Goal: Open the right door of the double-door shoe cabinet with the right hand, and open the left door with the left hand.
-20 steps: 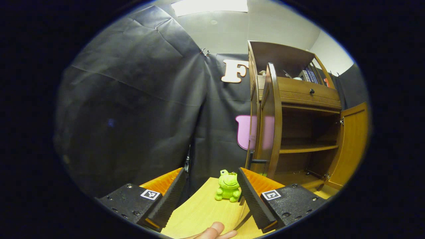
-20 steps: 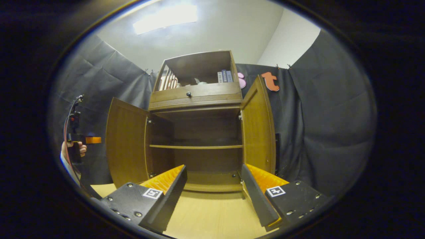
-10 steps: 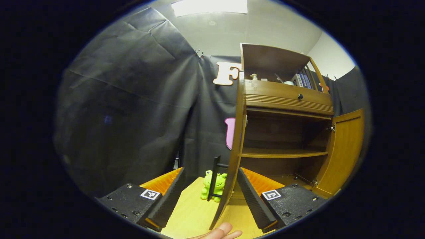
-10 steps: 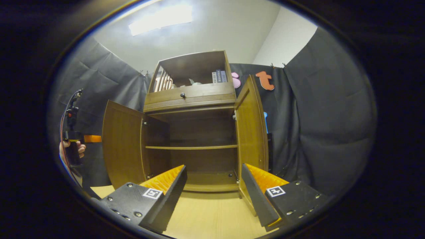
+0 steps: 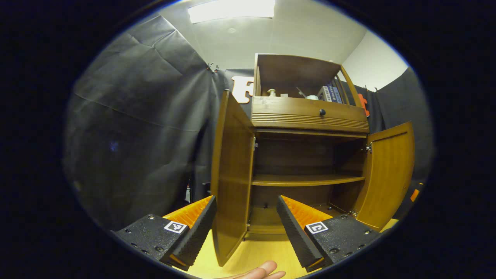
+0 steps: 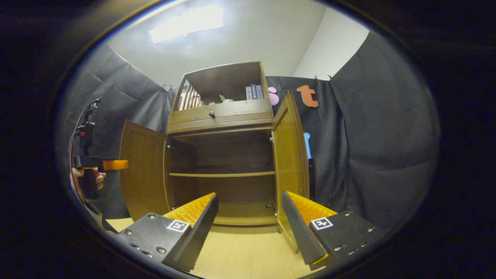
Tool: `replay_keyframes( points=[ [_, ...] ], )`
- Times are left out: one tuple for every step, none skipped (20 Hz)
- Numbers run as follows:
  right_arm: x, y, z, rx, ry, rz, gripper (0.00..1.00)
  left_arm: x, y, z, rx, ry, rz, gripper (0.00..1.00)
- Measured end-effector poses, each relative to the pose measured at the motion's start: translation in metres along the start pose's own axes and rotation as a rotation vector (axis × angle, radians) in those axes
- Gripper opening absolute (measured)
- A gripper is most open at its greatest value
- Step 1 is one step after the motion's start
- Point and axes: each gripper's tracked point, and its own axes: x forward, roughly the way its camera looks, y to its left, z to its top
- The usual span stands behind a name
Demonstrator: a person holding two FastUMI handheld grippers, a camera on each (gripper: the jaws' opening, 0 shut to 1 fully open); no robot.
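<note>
The brown wooden shoe cabinet [image 6: 223, 116] stands on a pale wood floor with both doors swung wide. In the left gripper view the left door [image 5: 230, 174] stands edge-on just past my open left gripper [image 5: 246, 228], and the right door [image 5: 387, 174] hangs open farther off. In the right gripper view the right door [image 6: 290, 162] is just beyond my open right gripper [image 6: 250, 224]; the left door [image 6: 143, 170] is open too. Neither gripper touches a door. The left gripper [image 6: 112, 165], held by a hand [image 6: 87, 176], shows at far left in the right gripper view.
Inside the cabinet is one bare shelf [image 5: 306, 180]. Above it are a drawer with a dark knob [image 5: 322, 112] and an open top compartment with books [image 5: 329, 93] and small items. A fingertip [image 5: 263, 269] shows at the bottom of the left gripper view.
The left gripper view has swung right: the left door moved from edge-on at right to centre, hiding the green frog toy. The right gripper view shifted slightly; both grippers stay open.
</note>
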Motion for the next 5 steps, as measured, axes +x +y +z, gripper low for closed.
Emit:
replay_keyframes(
  points=[
    [0.002,-0.001,-0.001,0.003,0.004,0.000,1.00,0.000,-0.010,-0.004,-0.007,0.002,-0.004,0.96],
    [0.003,-0.002,-0.002,0.008,0.006,-0.001,0.98,0.001,-0.021,-0.009,-0.014,0.004,-0.015,0.96],
    [0.003,-0.004,-0.003,0.012,0.008,-0.003,1.00,0.001,-0.035,-0.013,-0.013,0.004,-0.032,0.92],
    [0.004,-0.006,-0.003,0.016,0.009,-0.009,0.98,0.000,-0.050,-0.019,-0.007,0.008,-0.047,0.92],
    [0.004,-0.009,-0.004,0.021,0.009,-0.016,0.98,0.001,-0.063,-0.024,0.000,0.016,-0.062,0.92]
  ],
)
